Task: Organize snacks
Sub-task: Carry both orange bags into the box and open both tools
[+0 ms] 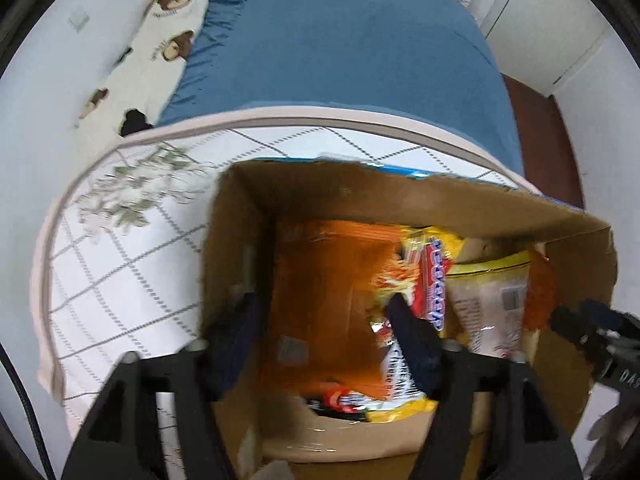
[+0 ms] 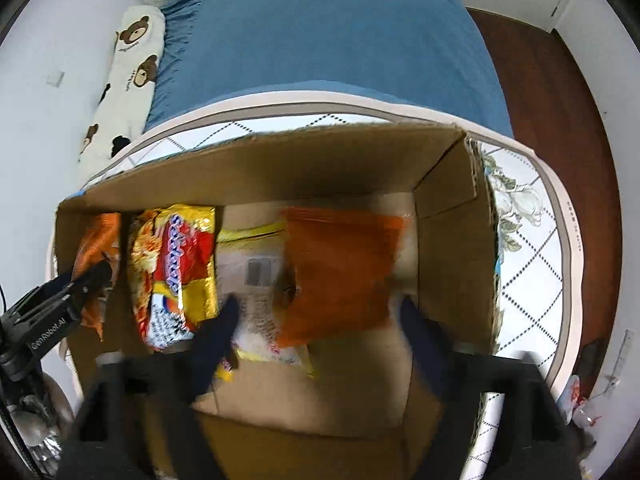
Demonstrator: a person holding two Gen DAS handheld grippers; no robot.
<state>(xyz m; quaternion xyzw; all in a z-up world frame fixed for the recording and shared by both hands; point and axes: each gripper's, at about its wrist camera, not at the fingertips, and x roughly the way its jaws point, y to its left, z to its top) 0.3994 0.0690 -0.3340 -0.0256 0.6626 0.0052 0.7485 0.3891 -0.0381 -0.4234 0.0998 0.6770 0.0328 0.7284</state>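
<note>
Both claws hang spread wide and empty over the cardboard box (image 2: 256, 168). Between the right gripper's (image 2: 316, 320) fingers lies a blurred orange packet (image 2: 340, 268); the left gripper (image 1: 324, 320) straddles another orange packet (image 1: 332, 292), with a yellow-red noodle packet (image 1: 428, 276) beyond its right finger.

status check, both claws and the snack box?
Left claw open over an orange packet in the cardboard box. Right claw open, another orange packet between its fingers, blurred. Box walls close either side.
</note>
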